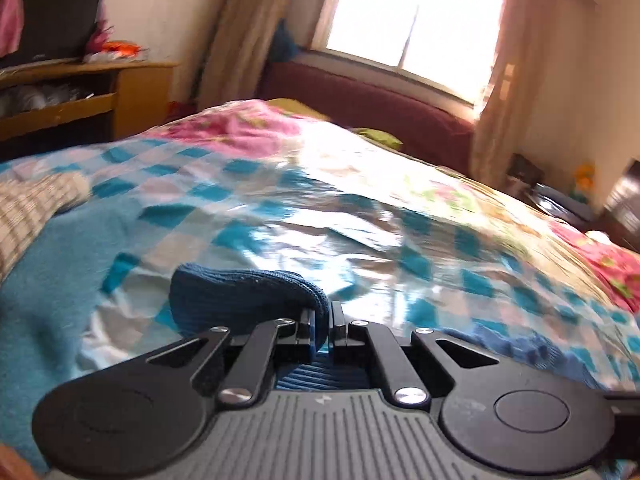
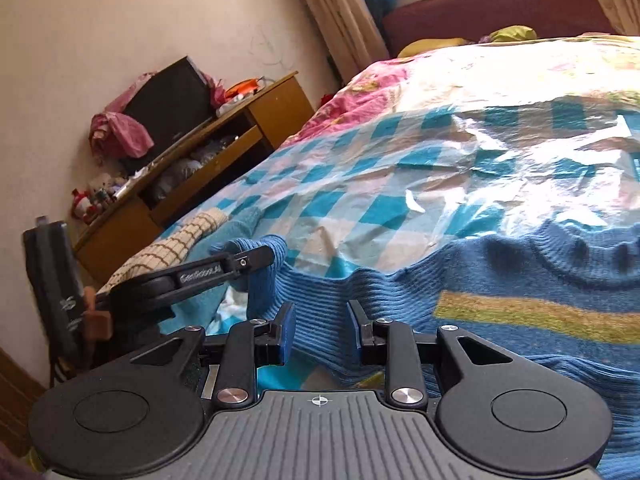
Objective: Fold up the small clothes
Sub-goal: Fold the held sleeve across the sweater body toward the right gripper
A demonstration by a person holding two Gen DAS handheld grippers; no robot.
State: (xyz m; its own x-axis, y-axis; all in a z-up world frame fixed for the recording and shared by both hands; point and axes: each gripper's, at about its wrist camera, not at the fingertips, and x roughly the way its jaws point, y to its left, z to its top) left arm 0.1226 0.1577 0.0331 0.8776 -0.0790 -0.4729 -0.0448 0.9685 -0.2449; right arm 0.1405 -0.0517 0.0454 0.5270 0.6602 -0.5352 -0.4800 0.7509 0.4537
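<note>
Sweater (image 2: 500, 292), blue ribbed knit with a yellow-green stripe across it, lies spread on the bed under my grippers, its body running off to the right of the right wrist view and one sleeve reaching left. My left gripper (image 1: 320, 320) is clamped on that sleeve's end: the jaws stand almost together with a fold of dark blue knit bulging out to the left of them. In the right wrist view the same left gripper (image 2: 256, 258) shows from the side, lifted just above the bed with the sleeve cuff wrapped around its tip and the sleeve hanging down from it toward the sweater's body. My right gripper (image 2: 320, 332) is wide apart, its blue-padded fingers (image 2: 286, 332) straddling the ribbed knit where the sleeve meets the body; I cannot tell whether the pads touch the fabric.

The sweater rests on a crinkled teal-and-white checked sheet (image 2: 360, 184) that gleams in the window light. Beyond the held sleeve, at the bed's left edge, lies a cream cloth with brown checks (image 2: 168, 248), near the cuff but apart from it. A pink floral quilt (image 1: 240, 128) covers the far end of the bed. Beside the bed stands a wooden cabinet (image 2: 192, 176) with a black box (image 2: 168, 108) and pink bags on top. A bright window (image 1: 412, 16) with curtains sits behind a dark red headboard (image 1: 368, 108).
</note>
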